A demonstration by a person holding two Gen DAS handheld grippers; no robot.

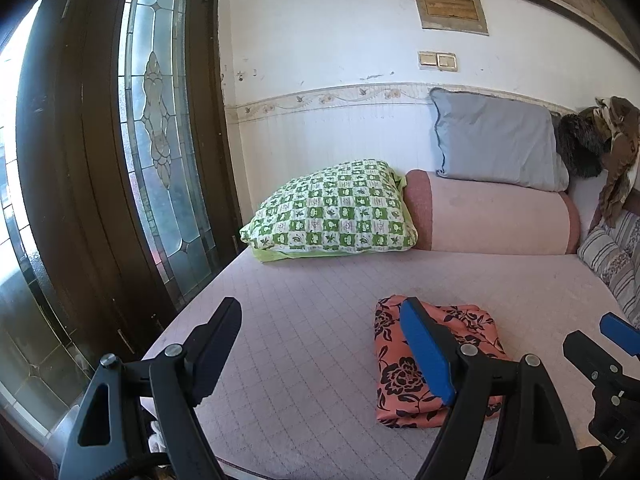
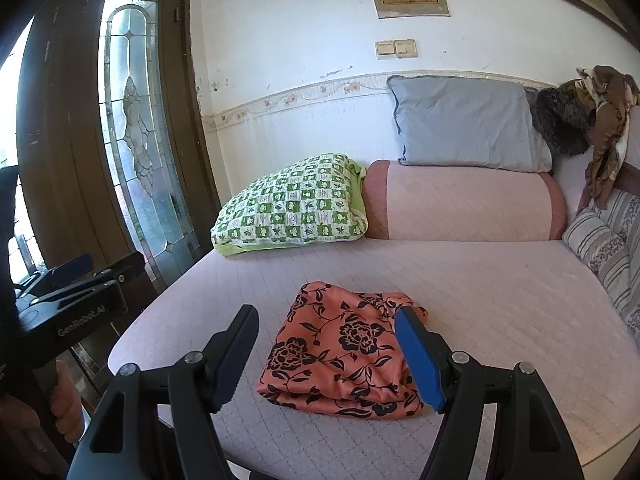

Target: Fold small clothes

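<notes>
A folded orange garment with black flowers (image 2: 340,356) lies on the pink quilted bed (image 2: 480,288); it also shows in the left wrist view (image 1: 404,376). My right gripper (image 2: 328,356) is open and empty, held just in front of the garment, its jaws wide to either side of it. My left gripper (image 1: 324,352) is open and empty, to the left of the garment, with its blue-padded right finger (image 1: 428,356) in front of the cloth. The left gripper also shows at the left edge of the right wrist view (image 2: 86,270), and the right gripper at the right edge of the left wrist view (image 1: 618,334).
A green checked pillow (image 2: 292,204), a pink bolster (image 2: 464,202) and a grey pillow (image 2: 464,124) lie at the head of the bed. Striped cushions (image 2: 608,248) and brown cloth (image 2: 604,128) are at the right. A dark door with stained glass (image 2: 132,128) stands left.
</notes>
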